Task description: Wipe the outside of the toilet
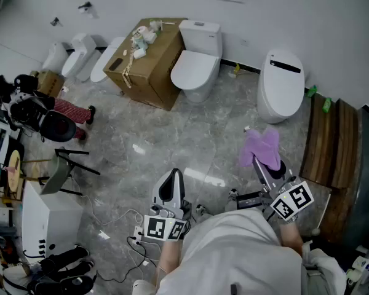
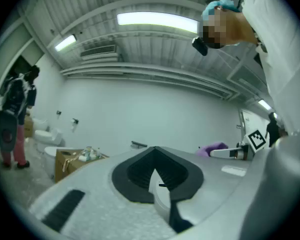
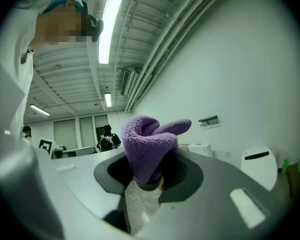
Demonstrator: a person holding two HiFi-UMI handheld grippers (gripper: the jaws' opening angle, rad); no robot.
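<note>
Two white toilets stand against the far wall: one with a tank (image 1: 198, 61) and a rounded tankless one (image 1: 281, 85), which the right gripper view shows as well (image 3: 259, 165). My right gripper (image 1: 259, 160) (image 3: 149, 182) is shut on a purple cloth (image 1: 262, 149) (image 3: 152, 146) that bunches up above its jaws, over the floor short of the tankless toilet. My left gripper (image 1: 171, 178) (image 2: 158, 178) is low at the centre, jaws together with nothing in them. Both point towards the wall.
A cardboard box (image 1: 147, 61) with small items on top stands left of the tank toilet, more white fixtures (image 1: 80, 56) beyond it. A wooden bench (image 1: 329, 142) lies at right. A person (image 1: 49, 118), a black chair (image 1: 65, 168), cables (image 1: 114, 225) and shoes (image 1: 61, 268) fill the left.
</note>
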